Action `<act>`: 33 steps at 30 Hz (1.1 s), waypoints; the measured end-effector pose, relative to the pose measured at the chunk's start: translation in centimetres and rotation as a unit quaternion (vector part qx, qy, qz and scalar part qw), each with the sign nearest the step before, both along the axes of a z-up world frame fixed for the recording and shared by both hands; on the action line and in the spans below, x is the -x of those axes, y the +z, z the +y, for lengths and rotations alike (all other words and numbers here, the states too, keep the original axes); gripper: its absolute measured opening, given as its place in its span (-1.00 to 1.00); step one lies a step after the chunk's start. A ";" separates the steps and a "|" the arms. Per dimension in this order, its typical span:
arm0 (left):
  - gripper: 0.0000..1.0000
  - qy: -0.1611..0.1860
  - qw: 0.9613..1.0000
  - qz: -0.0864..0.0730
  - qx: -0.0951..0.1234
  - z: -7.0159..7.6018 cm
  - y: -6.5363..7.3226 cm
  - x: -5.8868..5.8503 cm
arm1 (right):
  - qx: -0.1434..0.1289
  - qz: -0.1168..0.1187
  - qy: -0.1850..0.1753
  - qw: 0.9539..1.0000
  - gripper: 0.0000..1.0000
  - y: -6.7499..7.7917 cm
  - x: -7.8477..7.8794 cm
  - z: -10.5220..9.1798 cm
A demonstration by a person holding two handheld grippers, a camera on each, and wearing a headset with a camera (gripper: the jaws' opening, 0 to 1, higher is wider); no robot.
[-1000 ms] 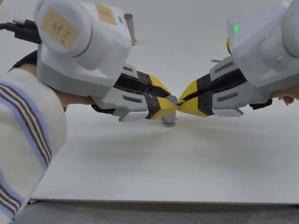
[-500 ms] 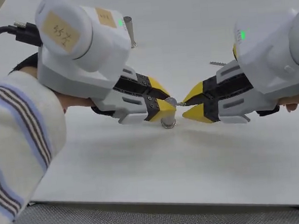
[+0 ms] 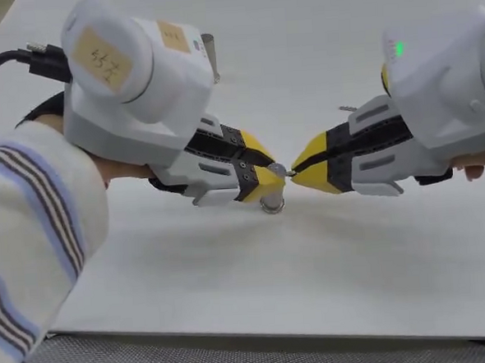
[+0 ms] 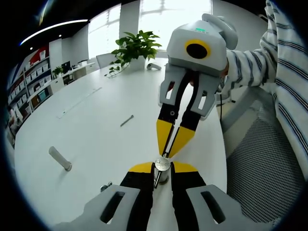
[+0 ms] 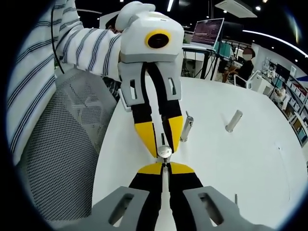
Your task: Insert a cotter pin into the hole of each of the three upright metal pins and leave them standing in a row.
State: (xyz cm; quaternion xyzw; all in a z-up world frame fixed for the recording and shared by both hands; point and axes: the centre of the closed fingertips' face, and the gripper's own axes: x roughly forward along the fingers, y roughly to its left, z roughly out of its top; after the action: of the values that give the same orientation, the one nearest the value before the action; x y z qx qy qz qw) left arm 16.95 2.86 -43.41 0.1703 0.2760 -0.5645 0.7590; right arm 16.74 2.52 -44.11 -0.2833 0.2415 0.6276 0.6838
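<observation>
white table (image 3: 232,281) | left gripper (image 3: 272,176) clamps metal pin (image 3: 272,204) | right gripper (image 3: 296,172) pinches cotter pin (image 5: 166,174)

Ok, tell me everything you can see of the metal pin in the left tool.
It is a short, silvery metal pin with a round flat top, standing upright with its foot apparently on the white table. The left tool is shut on its shaft just below the top, one yellow tip on each side. From the opposite side the right tool holds a thin cotter pin against the top part; whether that has entered the hole cannot be told.
</observation>
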 end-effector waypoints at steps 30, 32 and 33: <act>-0.56 -0.002 0.999 -0.024 -0.025 1.5 -0.1 0.4 | -0.049 0.004 -0.029 0.998 -0.74 0.4 0.0 0.2; -0.47 -0.002 0.999 -0.023 -0.033 2.0 -0.3 0.8 | -0.070 0.028 -0.040 0.996 -0.77 0.4 0.4 0.4; -0.43 -0.003 0.999 -0.024 -0.034 2.2 -0.3 1.0 | -0.077 0.032 -0.045 0.996 -0.74 0.4 0.4 0.5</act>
State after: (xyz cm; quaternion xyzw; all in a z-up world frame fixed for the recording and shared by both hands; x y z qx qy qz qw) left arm 15.92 5.06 -43.67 0.2105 0.2759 -0.5531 0.7574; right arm 16.35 3.00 -43.73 -0.1985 0.2270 0.6215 0.7231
